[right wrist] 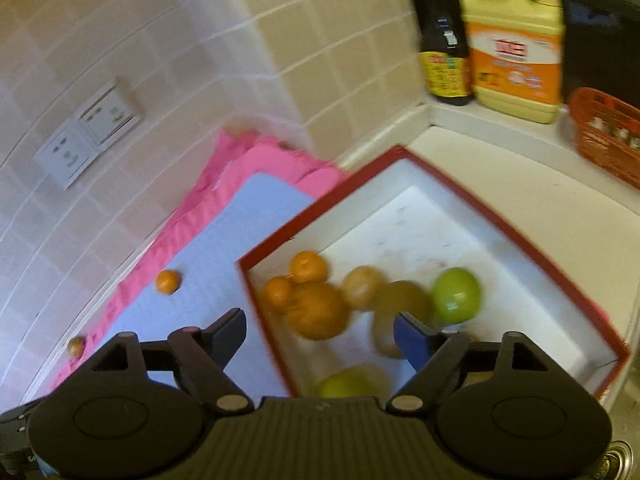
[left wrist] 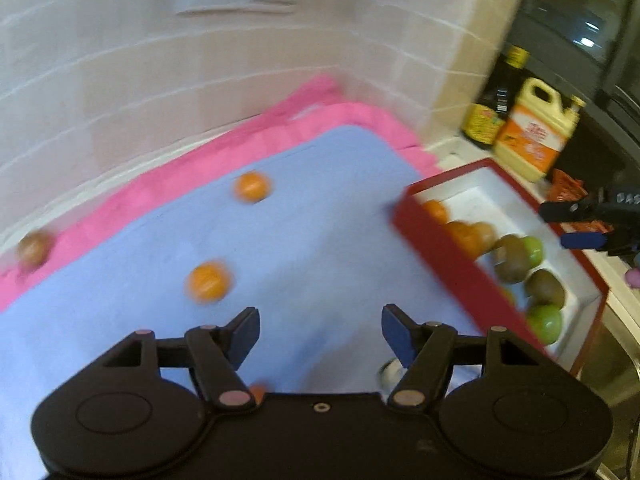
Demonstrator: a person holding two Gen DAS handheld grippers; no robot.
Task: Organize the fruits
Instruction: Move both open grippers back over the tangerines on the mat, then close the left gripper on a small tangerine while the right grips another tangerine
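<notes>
A red box (left wrist: 444,256) with a white inside stands right of the blue mat (left wrist: 304,248); it holds oranges (left wrist: 464,236), kiwis (left wrist: 512,258) and green fruits (left wrist: 544,322). Two oranges (left wrist: 208,282) (left wrist: 252,187) lie loose on the mat, and a kiwi (left wrist: 34,248) lies on the pink cloth (left wrist: 168,184). My left gripper (left wrist: 320,332) is open and empty above the mat. My right gripper (right wrist: 320,332) is open and empty over the box (right wrist: 532,248), above its oranges (right wrist: 316,308), kiwis (right wrist: 404,300) and green fruit (right wrist: 458,294). It also shows in the left wrist view (left wrist: 576,224).
A tiled wall runs behind the mat, with sockets (right wrist: 88,132). A dark bottle (right wrist: 440,40), a yellow jug (right wrist: 516,44) and an orange basket (right wrist: 604,136) stand on the counter behind the box. A sink edge (left wrist: 616,344) is to the right.
</notes>
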